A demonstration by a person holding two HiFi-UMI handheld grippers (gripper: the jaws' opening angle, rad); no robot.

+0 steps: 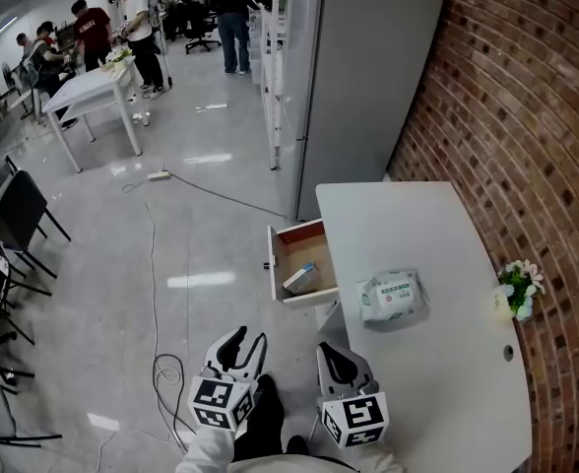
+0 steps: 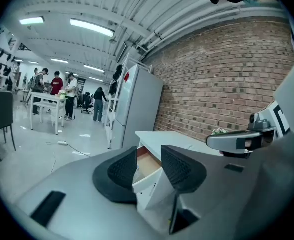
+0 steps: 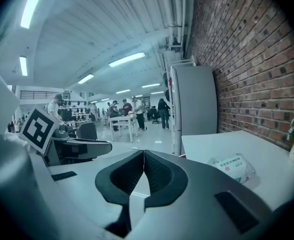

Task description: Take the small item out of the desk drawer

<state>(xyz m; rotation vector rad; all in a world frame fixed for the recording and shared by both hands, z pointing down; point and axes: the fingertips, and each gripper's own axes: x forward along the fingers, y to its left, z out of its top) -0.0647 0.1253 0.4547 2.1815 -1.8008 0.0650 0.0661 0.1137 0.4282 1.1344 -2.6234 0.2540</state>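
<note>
The white desk (image 1: 408,225) has its side drawer (image 1: 306,248) pulled out to the left. Inside the drawer, near its front corner, lies a small box-like item (image 1: 301,278). Both grippers hang low in the head view, short of the drawer. My left gripper (image 1: 248,339) is open with nothing between its jaws. In the left gripper view (image 2: 148,160) the open drawer (image 2: 146,180) shows through the gap, well beyond the tips. My right gripper (image 1: 331,353) is shut and empty, and the right gripper view (image 3: 144,156) shows its jaws touching.
A pack of tissues (image 1: 392,297) lies on the desk near its left edge, and a small flower pot (image 1: 518,289) stands by the brick wall. A tall grey cabinet (image 1: 358,77) stands behind the desk. A cable (image 1: 161,363) trails on the floor, with chairs (image 1: 14,215) at left. People stand at a far table.
</note>
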